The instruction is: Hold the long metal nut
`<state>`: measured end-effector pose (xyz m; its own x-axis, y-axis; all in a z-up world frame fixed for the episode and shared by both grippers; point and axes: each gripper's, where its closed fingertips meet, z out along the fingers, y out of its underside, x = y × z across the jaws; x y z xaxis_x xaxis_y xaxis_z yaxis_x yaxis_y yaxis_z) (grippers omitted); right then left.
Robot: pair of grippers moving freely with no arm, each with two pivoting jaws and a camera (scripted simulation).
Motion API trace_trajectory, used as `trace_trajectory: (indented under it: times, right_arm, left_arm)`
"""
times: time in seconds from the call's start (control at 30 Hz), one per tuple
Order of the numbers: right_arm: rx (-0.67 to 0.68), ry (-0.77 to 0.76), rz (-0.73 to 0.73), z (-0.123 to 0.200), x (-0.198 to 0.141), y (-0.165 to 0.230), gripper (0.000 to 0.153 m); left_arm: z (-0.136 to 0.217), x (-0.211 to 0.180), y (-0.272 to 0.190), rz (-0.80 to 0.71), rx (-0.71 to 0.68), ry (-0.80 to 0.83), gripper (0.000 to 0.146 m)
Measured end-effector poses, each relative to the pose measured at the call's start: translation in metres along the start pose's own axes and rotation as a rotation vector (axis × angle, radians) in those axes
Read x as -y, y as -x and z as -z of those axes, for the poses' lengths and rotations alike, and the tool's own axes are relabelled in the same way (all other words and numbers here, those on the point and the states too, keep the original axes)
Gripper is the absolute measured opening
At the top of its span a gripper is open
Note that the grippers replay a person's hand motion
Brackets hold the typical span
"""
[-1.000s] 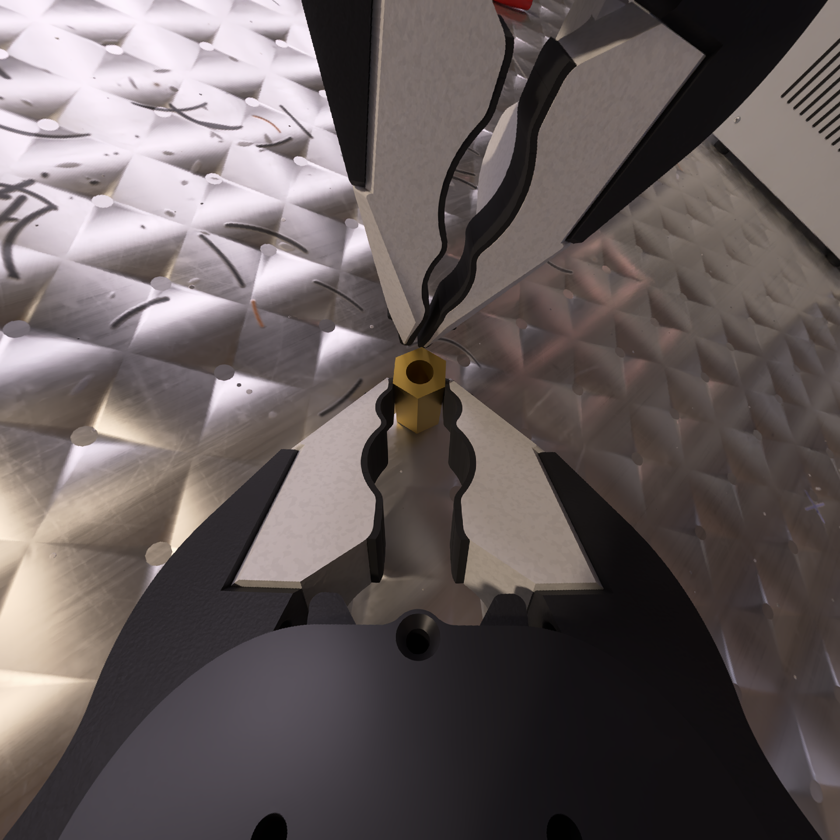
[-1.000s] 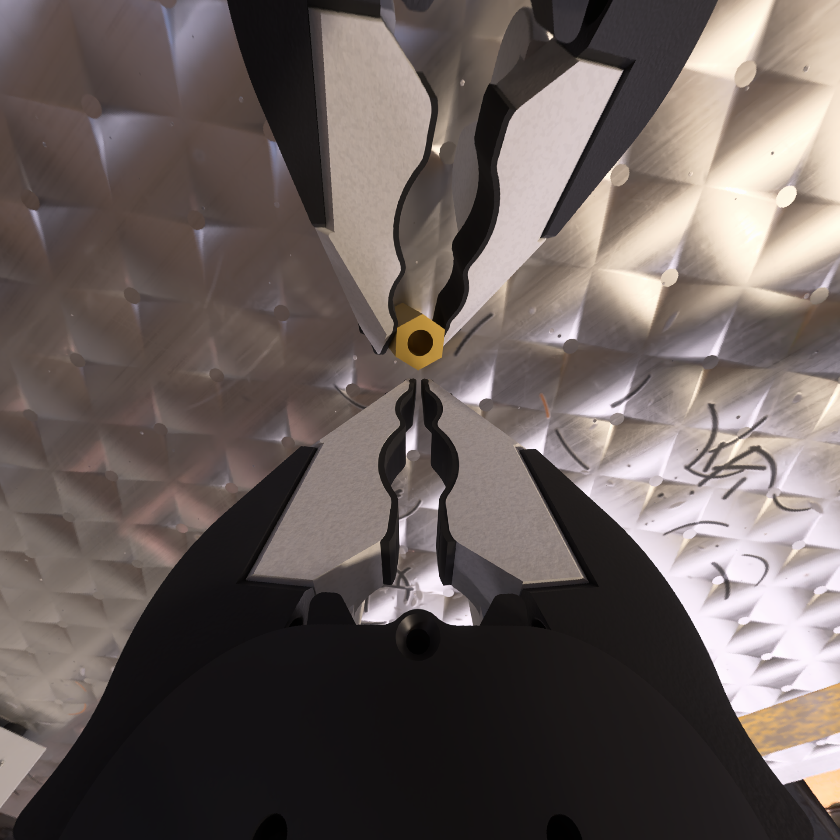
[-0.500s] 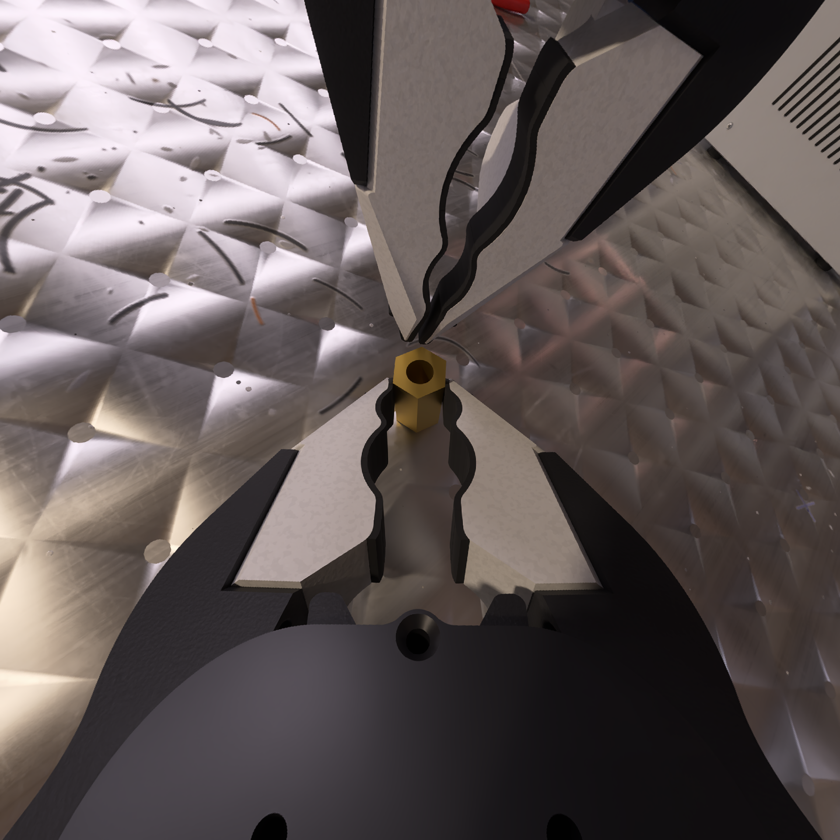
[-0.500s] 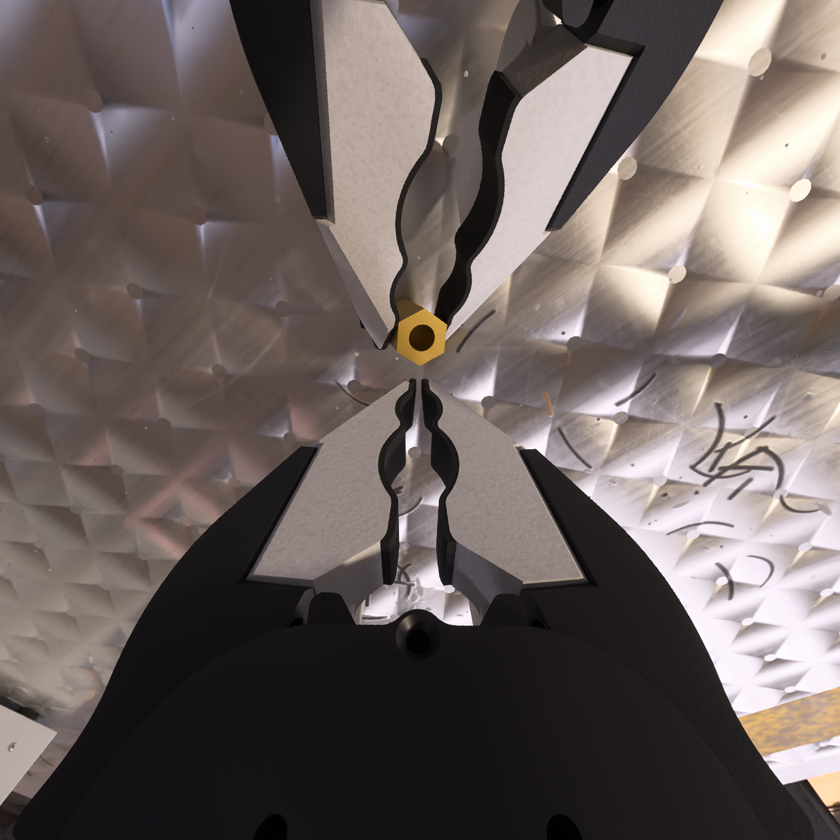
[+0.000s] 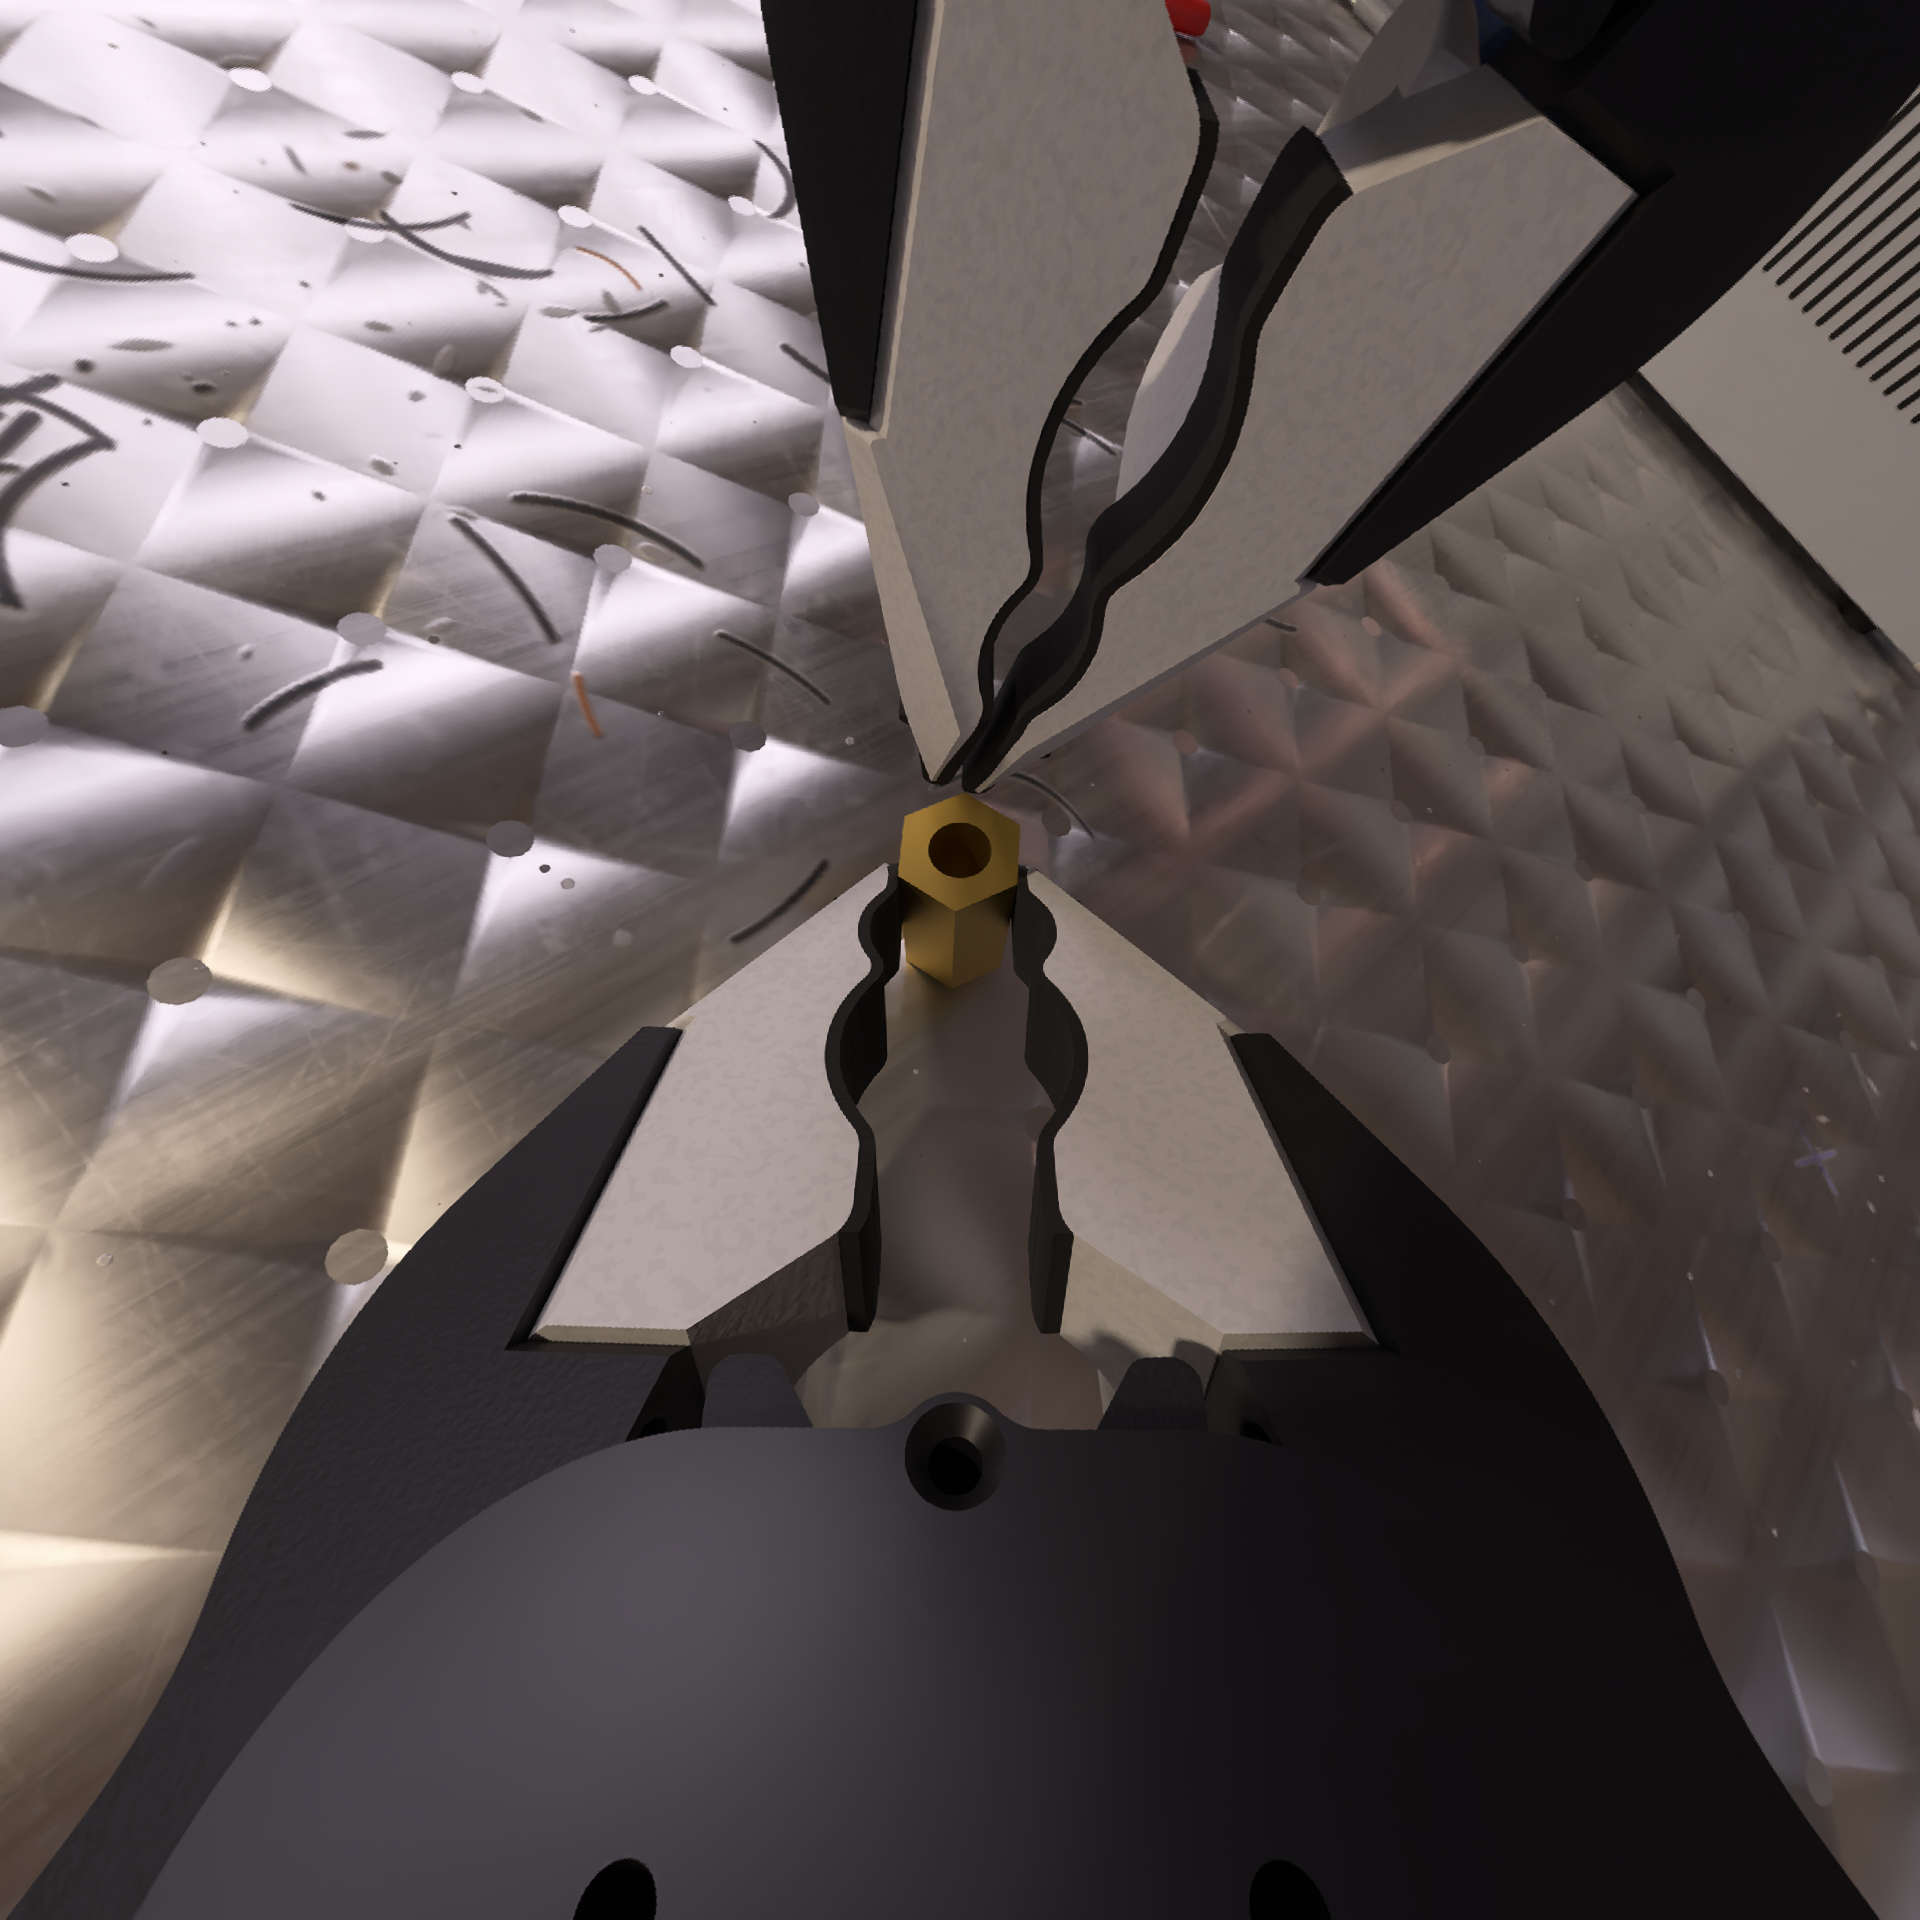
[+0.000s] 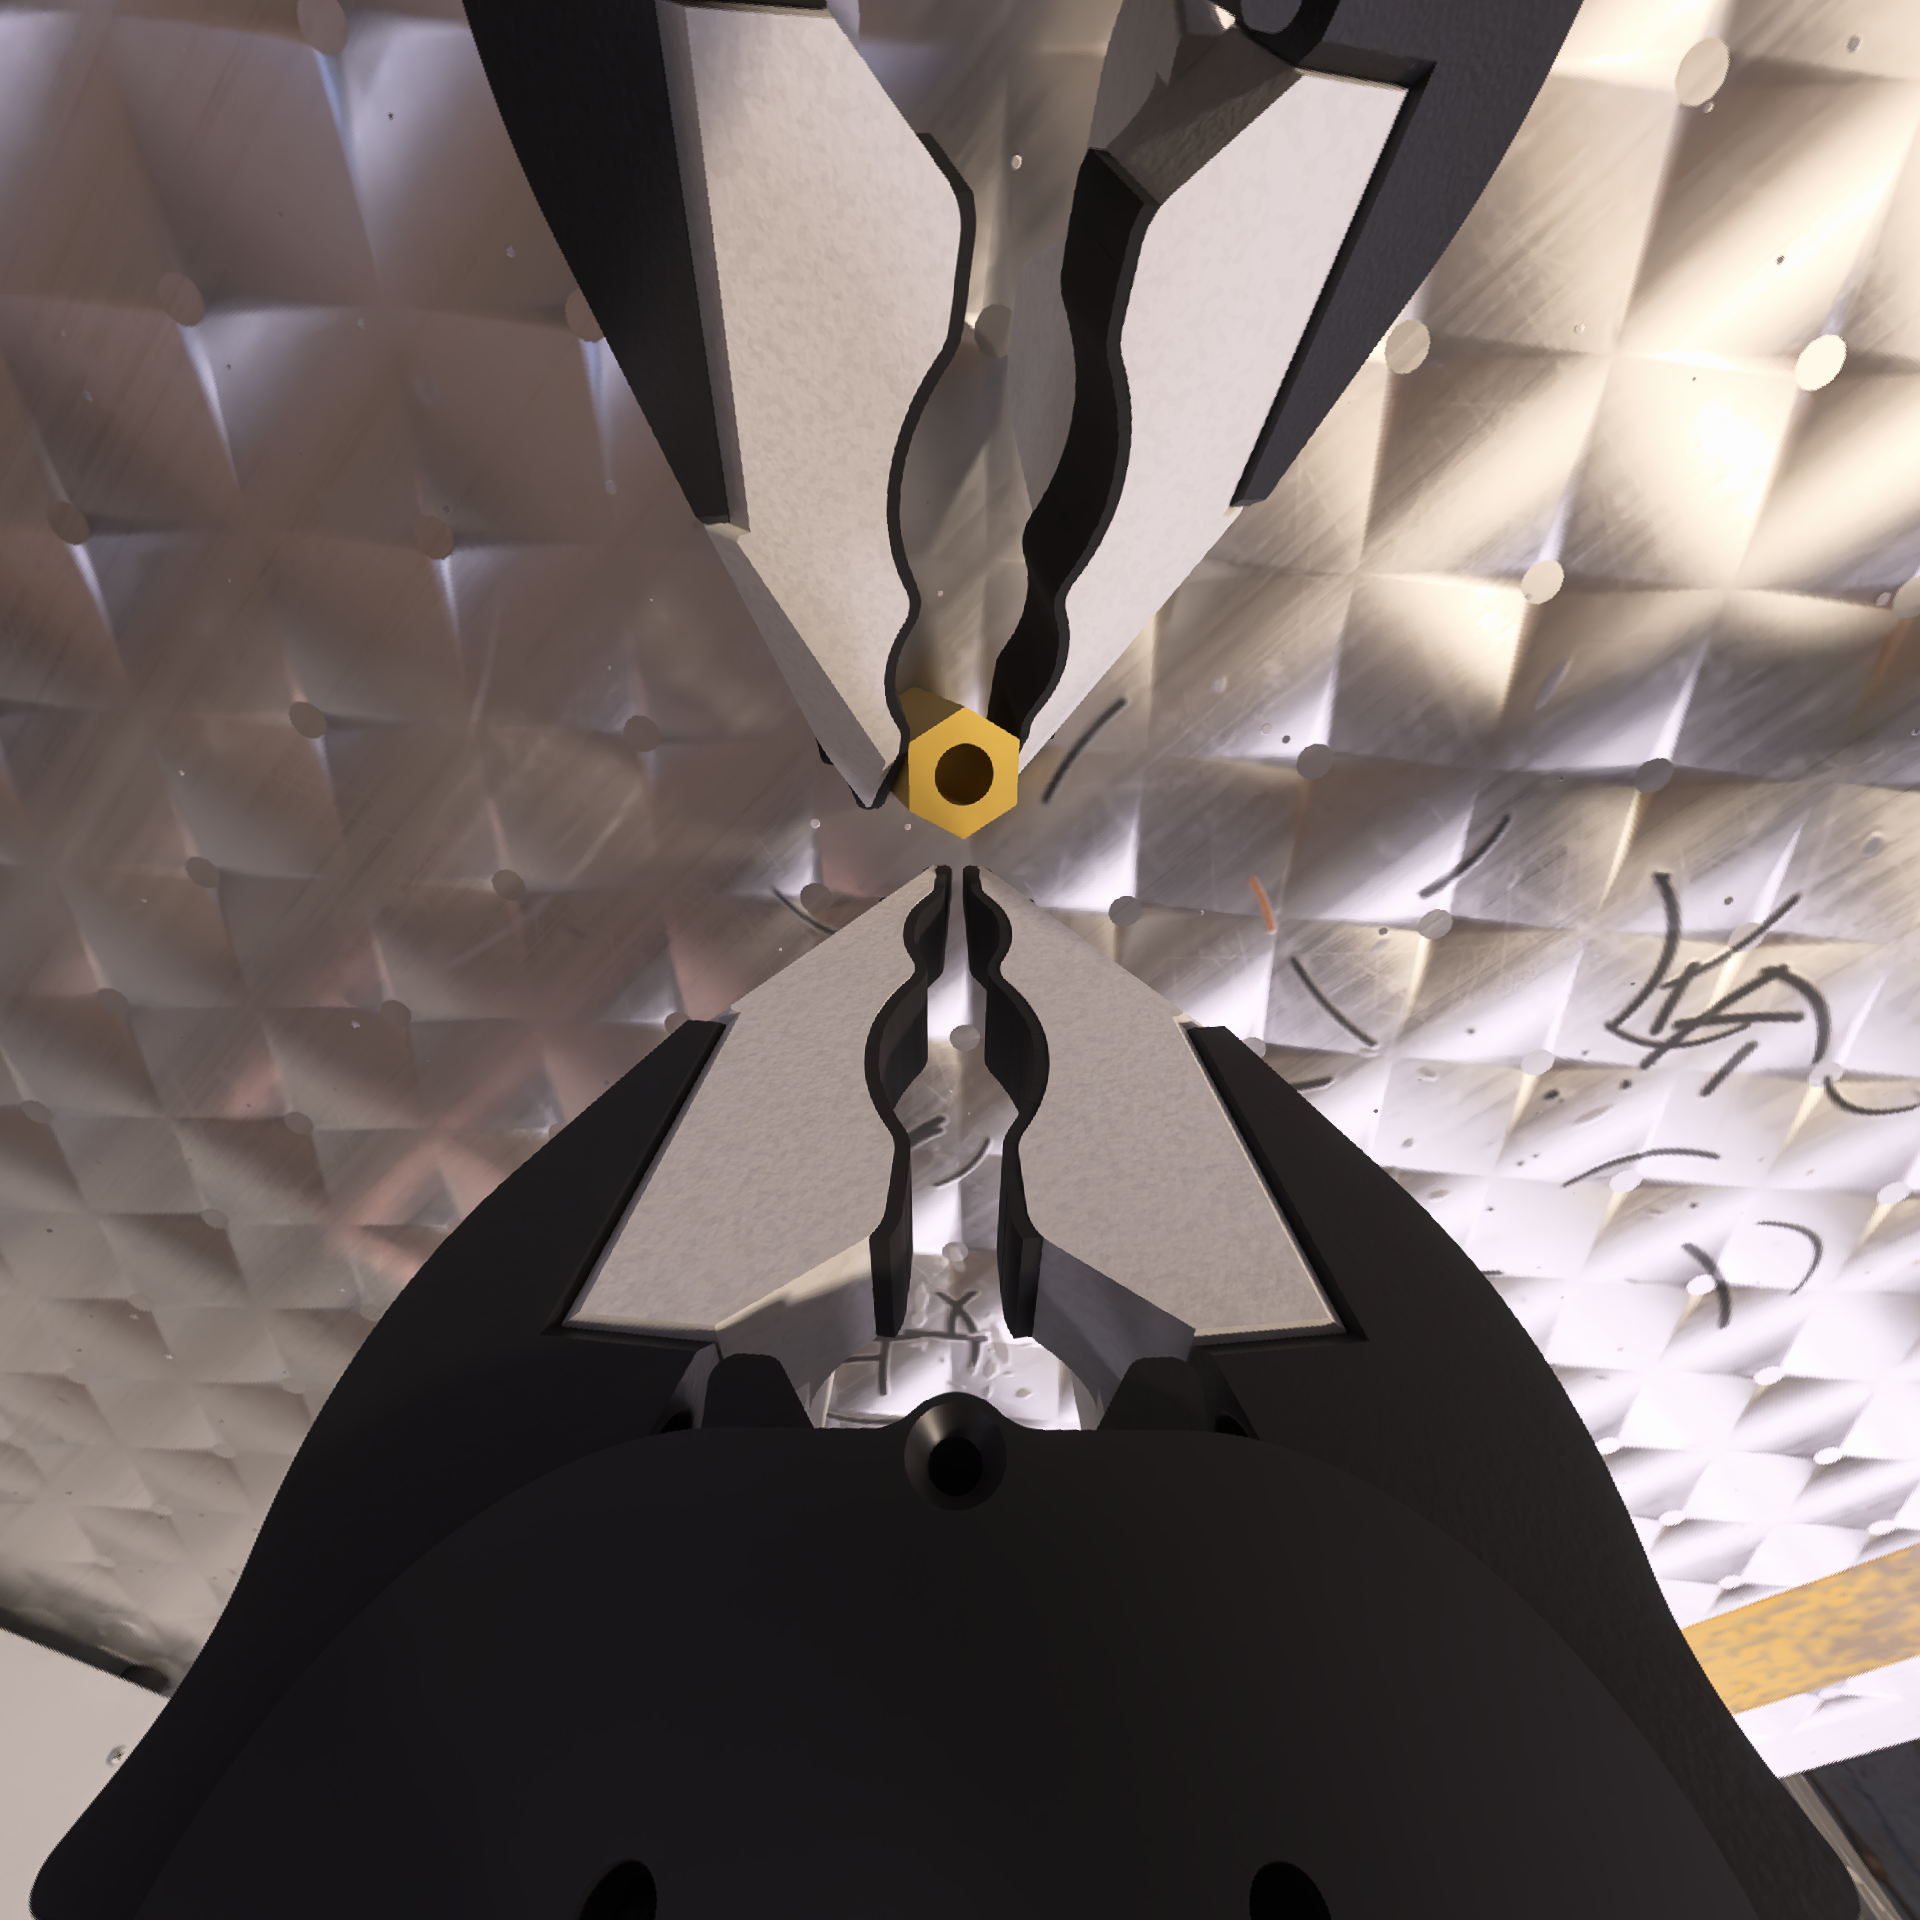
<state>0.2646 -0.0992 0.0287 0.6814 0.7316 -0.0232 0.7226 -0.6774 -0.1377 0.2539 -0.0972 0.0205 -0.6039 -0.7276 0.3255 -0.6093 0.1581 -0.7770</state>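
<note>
The long metal nut (image 5: 954, 899) is a brass hex sleeve with a round bore. My left gripper (image 5: 956, 883) is shut on it and grips its sides between the fingertips, with the bored end pointing forward, above the metal table (image 5: 416, 831). My right gripper (image 6: 956, 875) is shut and empty, with its tips just short of the nut's open end (image 6: 961, 774). In the left wrist view the right gripper (image 5: 961, 779) comes in from the top, tip to tip with the nut. In the right wrist view the left gripper (image 6: 951, 764) comes in from the top.
The table is quilted brushed metal with dark scribbles (image 6: 1714, 1018) and small round holes. A white vented box (image 5: 1829, 239) stands at the upper right of the left wrist view, and a red object (image 5: 1184, 12) shows at the top. An orange strip (image 6: 1808, 1621) lies at the table edge.
In the right wrist view the nut and the left gripper have drifted slightly up, away from my right fingertips. Both grips are unchanged.
</note>
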Motion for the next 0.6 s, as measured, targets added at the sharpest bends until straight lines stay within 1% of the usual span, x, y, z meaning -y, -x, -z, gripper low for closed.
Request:
trace_trajectory:
  times: [0.2,0.4,0.6]
  right_arm:
    - [0.006,-0.003,0.046,-0.0002,-0.0004,-0.0002,0.002]
    - [0.009,-0.008,0.005,-0.001,0.0002,0.0001,0.002]
    - [-0.013,-0.008,0.016,-0.0012,0.0002,-0.0002,0.002]
  left_arm:
    - [-0.0002,-0.0001,-0.0002,-0.017,0.011,-0.001,0.02]
    - [-0.0001,0.0001,0.0001,0.0,0.0,0.002,0.02]
    - [-0.0002,-0.0001,-0.0002,-0.018,0.012,-0.001,0.02]
